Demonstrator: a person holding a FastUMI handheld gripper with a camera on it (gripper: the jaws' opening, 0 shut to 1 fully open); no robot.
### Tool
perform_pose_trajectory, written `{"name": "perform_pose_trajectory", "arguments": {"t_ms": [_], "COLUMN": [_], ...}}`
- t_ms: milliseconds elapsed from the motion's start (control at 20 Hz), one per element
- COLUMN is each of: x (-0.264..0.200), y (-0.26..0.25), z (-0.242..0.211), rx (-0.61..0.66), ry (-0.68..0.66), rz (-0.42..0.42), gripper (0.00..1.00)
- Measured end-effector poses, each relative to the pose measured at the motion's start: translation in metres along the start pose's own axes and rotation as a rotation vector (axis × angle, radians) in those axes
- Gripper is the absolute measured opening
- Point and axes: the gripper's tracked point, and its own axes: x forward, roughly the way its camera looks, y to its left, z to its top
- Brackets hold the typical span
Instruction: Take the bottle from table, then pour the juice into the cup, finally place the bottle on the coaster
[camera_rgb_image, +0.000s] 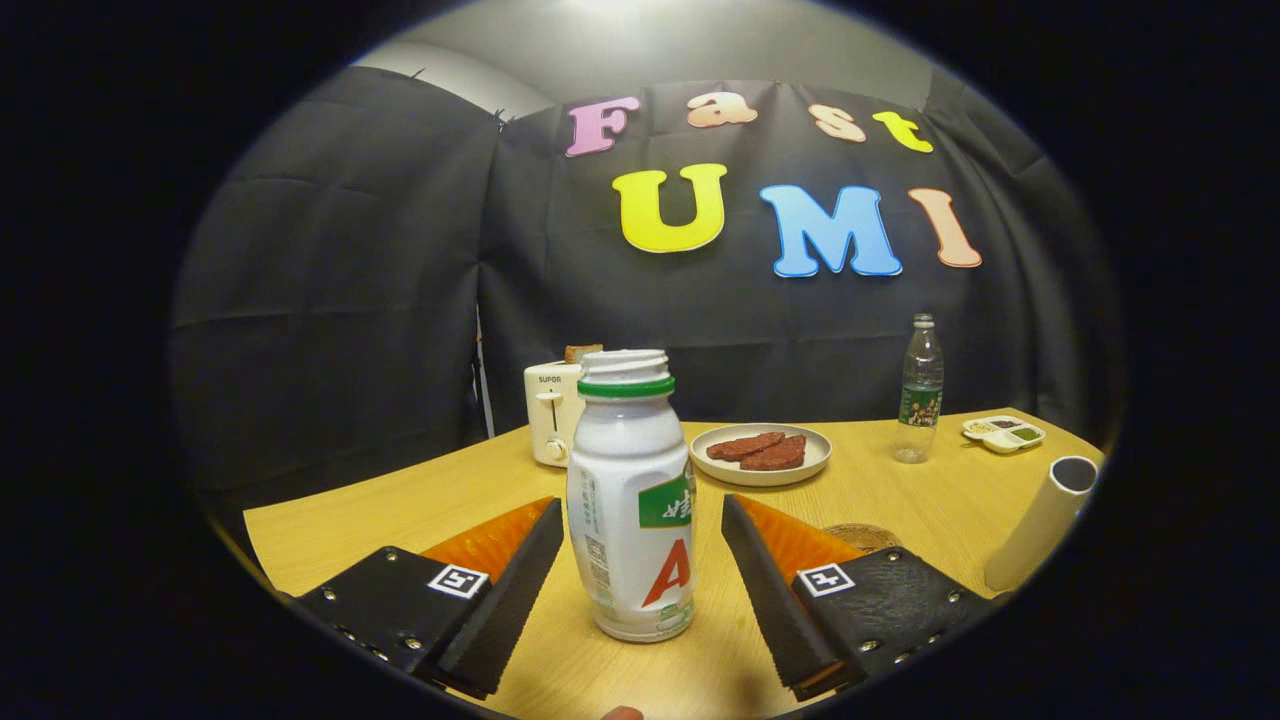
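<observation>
Though flanking bottle (632, 495), hand-held gripper (640, 560) fingers apart.

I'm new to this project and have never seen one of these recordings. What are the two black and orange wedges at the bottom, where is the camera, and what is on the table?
The camera rides on a handheld gripper that a person carries, and looks forward along it. The two wedges are its fingers, open, one on each side of a white bottle with a green neck ring and no cap. The bottle stands upright on the wooden table between the fingers; neither finger touches it, so nothing is held yet.

Beyond the fingers: a cream toaster behind the bottle, a plate with dark reddish slices, a clear water bottle and a small divided dish. A round brown coaster peeks out just past the right finger, and a white tube-shaped cup leans at the table's far right.
</observation>
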Motion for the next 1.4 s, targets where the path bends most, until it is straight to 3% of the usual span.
{"name": "perform_pose_trajectory", "arguments": {"t_ms": [150,300,650,950,1400], "x": [0.013,0.015,0.011,-0.004,-0.021], "y": [-0.001,-0.002,-0.008,-0.025,-0.062], "z": [-0.01,-0.012,-0.007,0.025,0.038], "rx": [-0.002,-0.008,0.019,0.191,0.5], "ry": [0.029,0.032,0.026,-0.062,-0.112], "rz": [-0.009,-0.026,-0.049,-0.044,-0.034], "gripper": [0.95,0.77,0.72,0.71,0.71]}}
